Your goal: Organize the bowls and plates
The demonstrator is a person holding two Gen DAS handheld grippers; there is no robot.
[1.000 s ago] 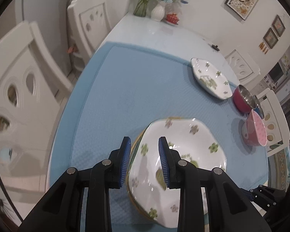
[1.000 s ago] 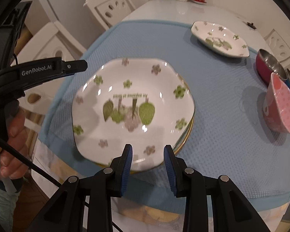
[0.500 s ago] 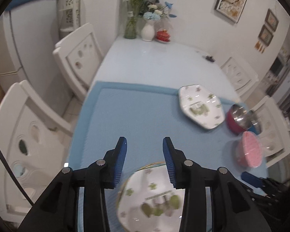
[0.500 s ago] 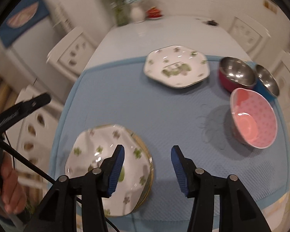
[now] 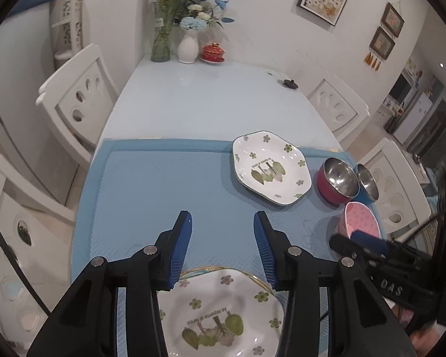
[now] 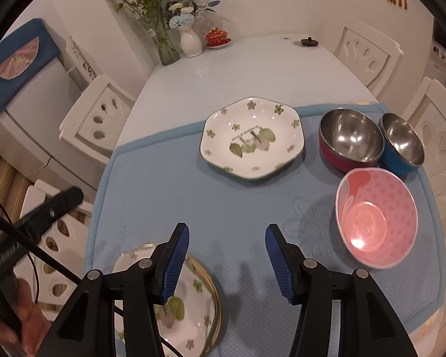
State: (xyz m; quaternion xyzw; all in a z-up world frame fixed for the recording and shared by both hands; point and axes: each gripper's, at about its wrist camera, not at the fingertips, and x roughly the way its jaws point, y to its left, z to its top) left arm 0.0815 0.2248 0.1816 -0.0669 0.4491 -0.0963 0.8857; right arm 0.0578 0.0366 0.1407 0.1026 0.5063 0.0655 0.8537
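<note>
Blue-padded claws (image 5: 223, 223) (image 6: 227, 235) agape over plates (image 5: 220, 315)

We hold both black grippers with blue ribbed pads level: left gripper (image 5: 223, 245) jaws apart, right gripper (image 6: 227, 255) jaws apart, nothing gripped.

Near edge of blue mat (image 6: 238, 208): stack of plates (image 5: 220, 315), topmost white, hexagonal, printed with small green and mauve flowers and a leaf motif, lying flat over a gold-rimmed one beneath. Far side of mat: single matching plate (image 6: 252, 136), flat, apart from the stack. Just right of it: red bowl (image 6: 351, 139) and blue bowl (image 6: 403, 142), both steel-lined, upright, touching side by side. In front of those: pink dotted bowl (image 6: 376, 217), tilted, close against the red one.
</note>
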